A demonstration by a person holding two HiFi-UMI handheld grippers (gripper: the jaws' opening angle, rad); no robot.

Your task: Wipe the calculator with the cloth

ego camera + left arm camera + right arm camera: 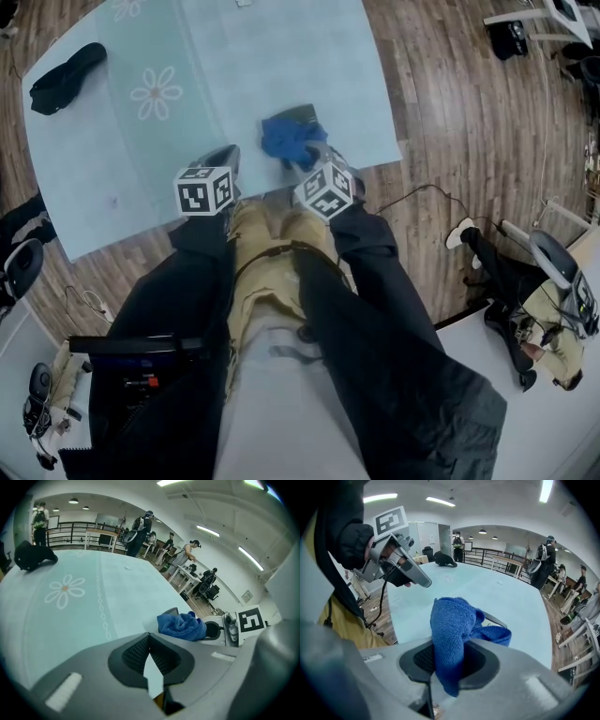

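A blue cloth (pixel 289 141) is bunched on top of the calculator (pixel 302 114), of which only a grey edge shows, near the front edge of the table. My right gripper (pixel 316 161) is shut on the cloth (pixel 450 634), which hangs between its jaws; the calculator's rim (pixel 495 619) peeks out behind it. My left gripper (pixel 225 157) is just left of the cloth, over the table's front edge, shut with nothing between its jaws (pixel 149 637). From the left gripper view, the cloth (pixel 182 626) covers most of the calculator (pixel 171 612).
The table (pixel 131 169) has a pale blue cover with a flower print (pixel 157 92). A black object (pixel 66 77) lies at its far left corner. Wooden floor, cables and chairs (pixel 553 262) surround the table; people stand in the background.
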